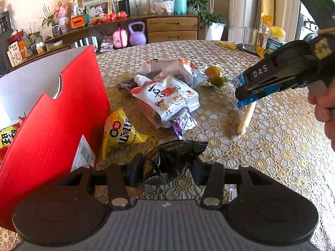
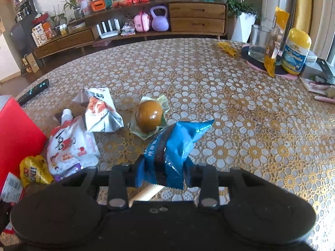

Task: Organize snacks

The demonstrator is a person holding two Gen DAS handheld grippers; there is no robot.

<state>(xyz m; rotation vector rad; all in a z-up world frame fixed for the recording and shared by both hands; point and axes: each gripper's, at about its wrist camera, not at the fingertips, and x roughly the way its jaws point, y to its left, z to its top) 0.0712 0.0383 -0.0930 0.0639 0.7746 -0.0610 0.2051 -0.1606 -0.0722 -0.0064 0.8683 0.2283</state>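
1. Nearest our left camera, the left gripper (image 1: 167,167) has its jaws partly closed onto a crumpled black snack wrapper (image 1: 173,159), held just above the lace-patterned tablecloth (image 1: 272,146).
2. Our right gripper (image 2: 164,167) is clamped on a blue snack packet (image 2: 178,144); no earlier picture lets us judge any jaw motion.
3. From the left camera, that right gripper (image 1: 247,91) points down toward the table, the blue packet (image 1: 240,102) sticking out at both sides.
4. A pale stick-shaped snack (image 1: 247,117) lies beneath the packet; we cannot tell whether they touch.
5. A red box (image 1: 52,115) stands open on the left, cut off by the frame edge, with a yellow packet (image 1: 7,136) partly visible inside.
6. Loose snacks lie between: a yellow bag (image 1: 121,131), a white spouted pouch (image 1: 167,98), a purple packet (image 1: 184,121), a wrapped brown egg (image 1: 214,76).
7. Part of a hand (image 1: 322,104) shows at the right edge, gripping the right tool's handle.
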